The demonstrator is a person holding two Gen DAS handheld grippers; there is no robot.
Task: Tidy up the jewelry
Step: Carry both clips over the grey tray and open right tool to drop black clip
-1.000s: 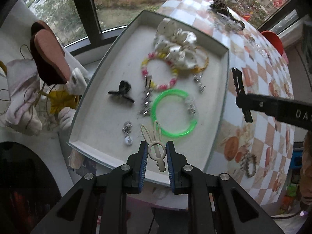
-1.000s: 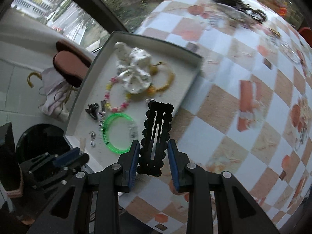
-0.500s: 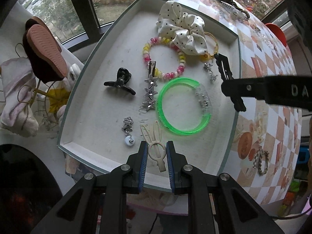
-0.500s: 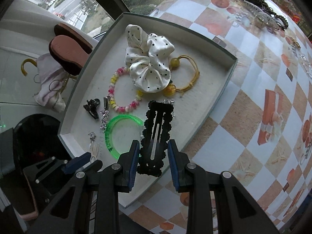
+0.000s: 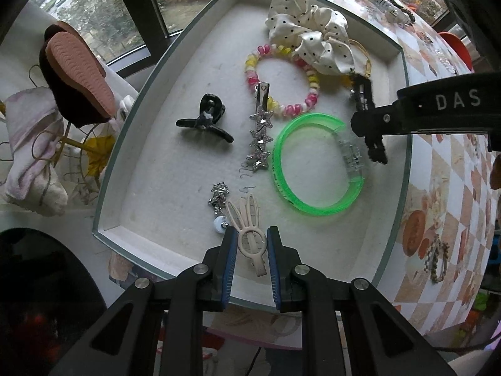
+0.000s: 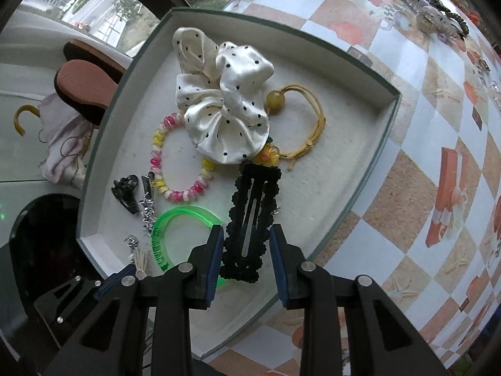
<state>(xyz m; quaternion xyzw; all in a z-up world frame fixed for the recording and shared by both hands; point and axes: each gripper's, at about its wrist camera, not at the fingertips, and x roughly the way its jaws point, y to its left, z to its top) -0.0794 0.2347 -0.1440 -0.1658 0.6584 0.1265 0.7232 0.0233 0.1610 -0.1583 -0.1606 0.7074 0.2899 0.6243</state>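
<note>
**Jewelry sits in a white tray while two clips are held over it**

Jewelry lies in a shallow white tray (image 5: 134,144) on a checkered table (image 5: 454,194). In the left wrist view, a pink-soled shoe (image 5: 78,72) sits at the far left, outside the tray. Next comes a black claw clip (image 5: 206,120) near the middle left of the frame. Right of it lies a silver star clip (image 5: 260,134), and below that a small silver earring (image 5: 219,203). At the bottom middle, the left gripper (image 5: 250,247) is clamped on a beige bunny clip (image 5: 249,232), whose ears point up over the tray floor. A pink and yellow bead bracelet (image 5: 283,78) lies in the upper middle. A white dotted scrunchie (image 5: 313,40) lies on its upper right edge. A green bangle (image 5: 316,163) is right of middle.

In the right wrist view, a yellow hair tie (image 6: 300,119) lies at the upper right of the tray. At the bottom middle, the right gripper (image 6: 247,244) has a black snap clip (image 6: 250,219) between its pads, squeezed from both sides. It hangs over the tray beside the bangle.
</note>
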